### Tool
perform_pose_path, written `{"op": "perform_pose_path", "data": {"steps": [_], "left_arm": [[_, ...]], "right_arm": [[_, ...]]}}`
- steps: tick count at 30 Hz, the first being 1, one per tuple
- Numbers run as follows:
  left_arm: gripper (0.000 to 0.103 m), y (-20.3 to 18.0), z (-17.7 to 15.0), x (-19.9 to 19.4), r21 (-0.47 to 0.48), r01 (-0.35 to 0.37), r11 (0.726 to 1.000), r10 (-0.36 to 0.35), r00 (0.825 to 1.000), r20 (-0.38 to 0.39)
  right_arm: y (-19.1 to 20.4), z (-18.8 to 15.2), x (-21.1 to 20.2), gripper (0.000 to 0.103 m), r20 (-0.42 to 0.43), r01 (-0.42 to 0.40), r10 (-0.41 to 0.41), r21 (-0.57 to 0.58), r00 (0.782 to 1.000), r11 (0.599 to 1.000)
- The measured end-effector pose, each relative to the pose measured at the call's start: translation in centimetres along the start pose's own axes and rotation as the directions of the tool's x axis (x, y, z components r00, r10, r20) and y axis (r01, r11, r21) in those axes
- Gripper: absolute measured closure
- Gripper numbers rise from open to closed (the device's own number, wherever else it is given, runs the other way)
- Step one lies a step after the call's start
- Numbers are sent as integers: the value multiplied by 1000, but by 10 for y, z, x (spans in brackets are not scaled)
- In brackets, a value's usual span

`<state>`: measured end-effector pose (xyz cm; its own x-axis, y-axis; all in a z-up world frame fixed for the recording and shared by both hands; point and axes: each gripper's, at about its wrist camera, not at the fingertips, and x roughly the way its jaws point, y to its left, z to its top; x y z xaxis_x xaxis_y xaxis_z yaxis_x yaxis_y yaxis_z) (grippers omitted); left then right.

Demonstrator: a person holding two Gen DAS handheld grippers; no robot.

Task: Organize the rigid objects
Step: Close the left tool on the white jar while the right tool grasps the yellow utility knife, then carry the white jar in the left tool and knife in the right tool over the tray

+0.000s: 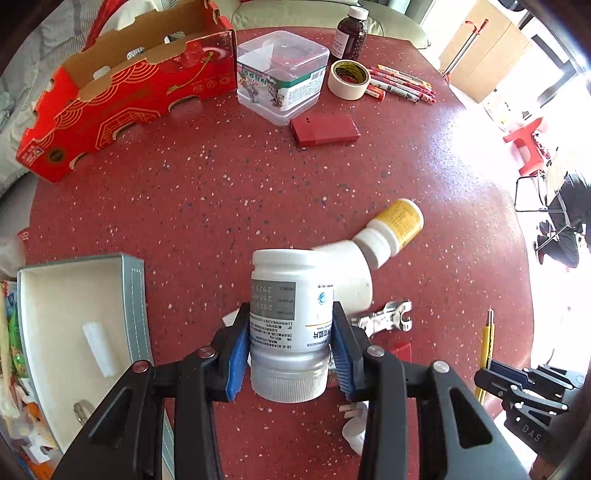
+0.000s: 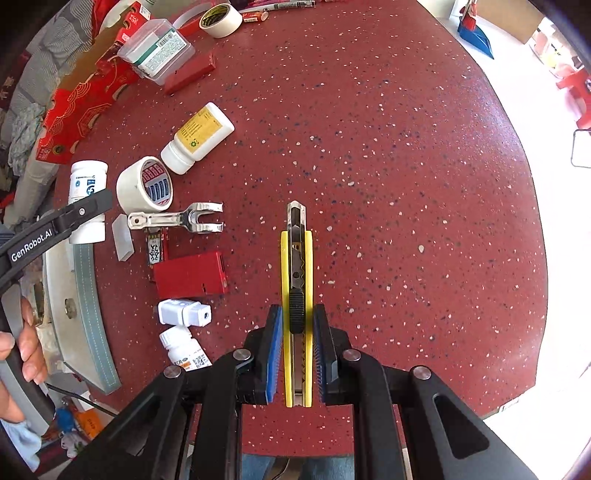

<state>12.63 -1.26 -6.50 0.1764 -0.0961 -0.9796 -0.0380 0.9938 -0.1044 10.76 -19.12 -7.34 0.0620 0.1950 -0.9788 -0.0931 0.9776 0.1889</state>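
While both tools are loaded, sorting looks barely begun. Left tool (image 1: 290,347): blue pads clamped on the middle of a white pill bottle (image 1: 290,314), cap end toward the camera, apparently lifted clear of the red speckled bench (image 1: 221,192). Right tool (image 2: 297,354): nearly closed on the rear half of a yellow utility knife (image 2: 296,295), blade end pointing straight ahead beyond the fingertips.

Just left of the left tool: an open grey box (image 1: 135,306), almost empty, judged the likely destination. Still loose on the bench, ahead and to the left of the right tool: a yellow-labelled bottle (image 2: 199,136), a tape roll (image 2: 146,184), a metal forked part (image 2: 177,219), a red case (image 2: 190,275), a white adapter (image 2: 184,313), a small bottle (image 2: 184,350). Far ahead of the left tool: a red carton (image 1: 122,99), a clear plastic tub (image 1: 282,74), masking tape (image 1: 349,78), pens (image 1: 402,83), a brown bottle (image 1: 351,33). Most items still to be put away.
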Motion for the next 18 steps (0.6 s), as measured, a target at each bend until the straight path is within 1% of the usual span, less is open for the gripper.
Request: {"op": "perform_pose_path", "data": {"steps": [1, 3, 5, 8, 12, 18], "left_arm": [[60, 4, -7, -1, -23, 13, 1000, -13, 1000, -6], [60, 11, -23, -6, -78, 39, 996, -40, 999, -16], [60, 20, -32, -12, -104, 43, 994, -45, 999, -16], [60, 25, -53, -36, -96, 42, 994, -43, 999, -2], [60, 26, -67, -50, -72, 31, 997, -30, 999, 12], [60, 35, -93, -73, -127, 57, 990, -52, 998, 39]], "right_arm": [[0, -7, -4, 86, 2, 2, -2, -3, 1000, 1000], [13, -17, -12, 86, 8, 3, -3, -5, 1000, 1000], [12, -27, -19, 86, 11, -7, 7, 1, 1000, 1000], [16, -38, -26, 86, 14, -14, 14, -3, 1000, 1000], [22, -51, -34, 86, 13, -17, 17, -33, 1000, 999], [49, -54, -40, 86, 12, -8, 10, -112, 1000, 994]]}}
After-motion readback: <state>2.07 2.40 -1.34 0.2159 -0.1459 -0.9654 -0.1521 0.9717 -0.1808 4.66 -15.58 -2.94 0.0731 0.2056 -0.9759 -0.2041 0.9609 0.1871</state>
